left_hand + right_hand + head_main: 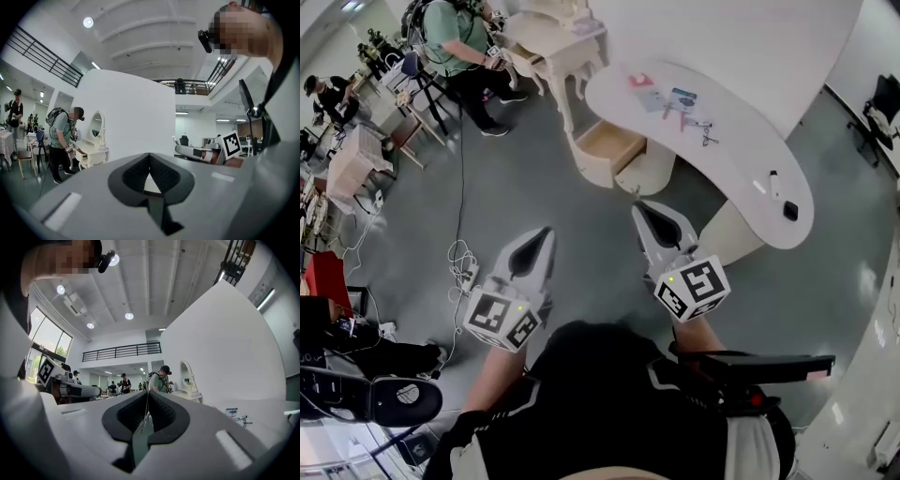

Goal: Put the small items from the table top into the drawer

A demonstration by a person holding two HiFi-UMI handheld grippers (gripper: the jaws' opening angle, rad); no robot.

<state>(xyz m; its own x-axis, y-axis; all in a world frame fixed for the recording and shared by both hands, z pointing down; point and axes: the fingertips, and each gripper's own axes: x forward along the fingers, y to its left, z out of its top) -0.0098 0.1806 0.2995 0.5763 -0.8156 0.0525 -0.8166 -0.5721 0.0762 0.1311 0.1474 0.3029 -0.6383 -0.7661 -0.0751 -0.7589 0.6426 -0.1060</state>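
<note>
The white curved table (741, 155) stands ahead to the right, out of reach of both grippers. On it lie a red item (642, 82), a blue-and-white card (681, 97), a small metal piece (705, 132), a white stick (772, 178) and a black block (790, 210). The wooden drawer (609, 141) under the table's left end is pulled open. My left gripper (547, 231) and right gripper (637, 204) hang over the grey floor, both shut and holding nothing. The card (230, 412) shows low right in the right gripper view.
Another person (455, 33) stands at a white dressing table (558, 47) at the back left. Cables (461, 258) lie on the floor left of my left gripper. A black chair (375, 398) is at the lower left, more desks at the far left.
</note>
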